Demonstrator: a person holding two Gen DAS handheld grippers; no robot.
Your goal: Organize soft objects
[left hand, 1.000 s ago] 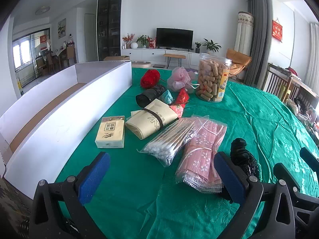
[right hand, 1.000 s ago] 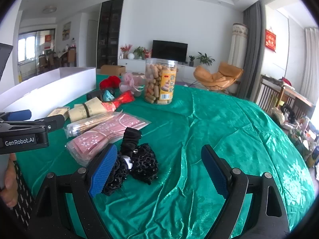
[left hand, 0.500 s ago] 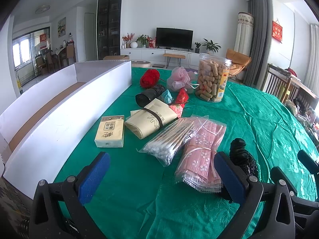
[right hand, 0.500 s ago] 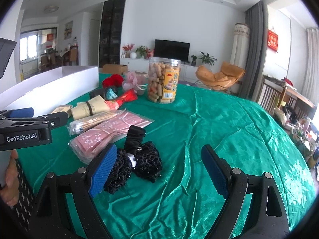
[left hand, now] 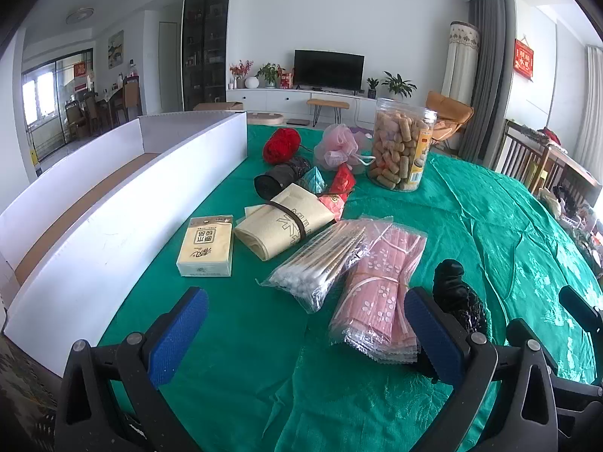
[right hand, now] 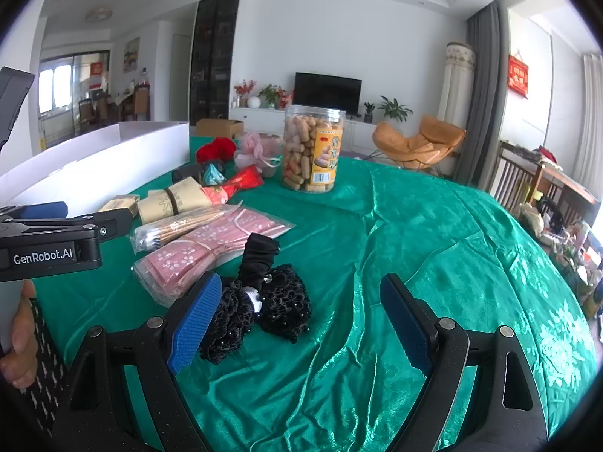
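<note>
Barely begun: both the left gripper (left hand: 305, 333) and right gripper (right hand: 299, 318) spread wide and empty, long white cardboard box (left hand: 124, 203) bare inside, black beaded lace hair net (right hand: 264, 305) and other soft goods unsorted on green satin surface (right hand: 414, 233).

Black beaded hair net (right hand: 264, 301) is lying crumpled on the table (right hand: 433, 233); pink mask packet (left hand: 380, 282) is lying flat beside it; red yarn ball (left hand: 282, 144) is sitting farther back.

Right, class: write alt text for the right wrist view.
An open right gripper hovers over a green tablecloth beside a black lace hair accessory. Behind lie pink packets, cotton swabs and a snack jar.
</note>
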